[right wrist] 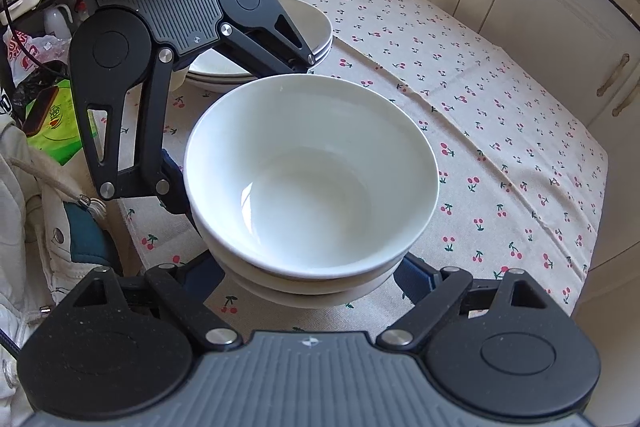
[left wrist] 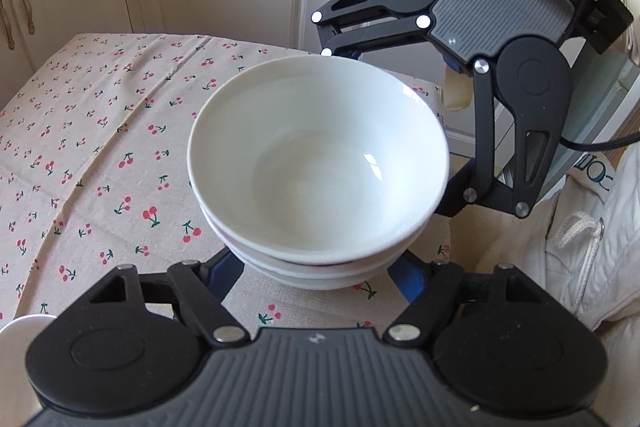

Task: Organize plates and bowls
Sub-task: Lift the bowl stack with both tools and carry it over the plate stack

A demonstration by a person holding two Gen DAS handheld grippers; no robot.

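Bowls (left wrist: pixel 318 167), glazed, slippery and breakable, are sitting stacked between both grippers, left (left wrist: pixel 320 267) and right (right wrist: pixel 310 279), each pinching the lower sides.

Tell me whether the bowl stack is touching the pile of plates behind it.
Apart. In the right wrist view, the bowl stack stands nearer, and a strip of cherry tablecloth shows between it and the plates.

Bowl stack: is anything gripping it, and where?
Both appear to: left gripper and right gripper each pinch the bowl stack at its lower bowls' outer walls, below the top rim.
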